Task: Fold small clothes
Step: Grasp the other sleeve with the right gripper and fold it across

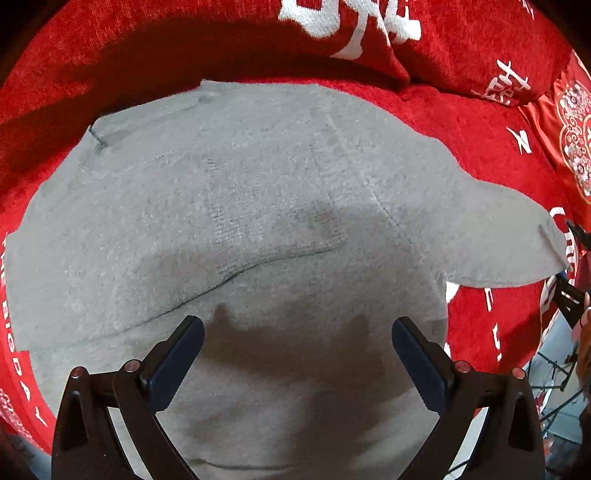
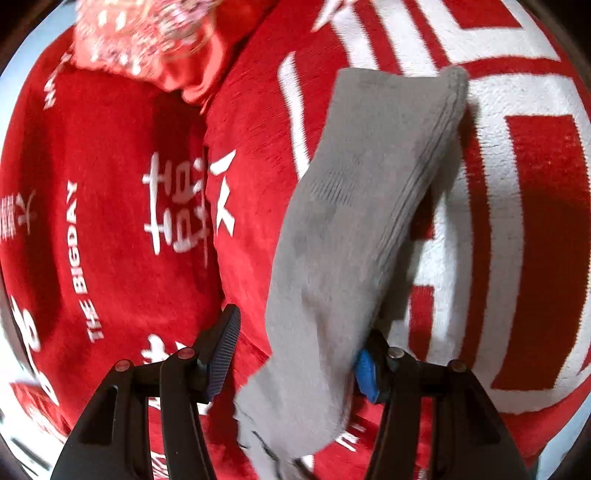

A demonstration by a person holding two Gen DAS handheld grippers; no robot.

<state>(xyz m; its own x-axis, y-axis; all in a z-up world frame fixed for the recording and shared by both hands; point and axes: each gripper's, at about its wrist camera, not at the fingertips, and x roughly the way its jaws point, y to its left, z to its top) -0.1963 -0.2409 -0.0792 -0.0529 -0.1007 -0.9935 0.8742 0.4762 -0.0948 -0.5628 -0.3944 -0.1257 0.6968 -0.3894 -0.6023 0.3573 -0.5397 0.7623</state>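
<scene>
A grey knitted garment [image 1: 236, 206] lies spread flat on a red bedcover [image 1: 476, 147] in the left wrist view. One grey sleeve [image 1: 509, 240] sticks out to the right. My left gripper [image 1: 297, 343] is open just above the garment's near part, holding nothing. In the right wrist view my right gripper [image 2: 299, 347] has its jaws wide apart, and a grey sleeve [image 2: 354, 229] lies between them, against the right finger [image 2: 369, 376]. The sleeve runs away from me over the red and white cover [image 2: 517, 192].
A red pillow with white characters [image 1: 351, 26] lies behind the garment. A red patterned cushion [image 1: 576, 133] sits at the right; it also shows in the right wrist view [image 2: 147, 40]. The bed edge and floor show at the lower right [image 1: 561, 387].
</scene>
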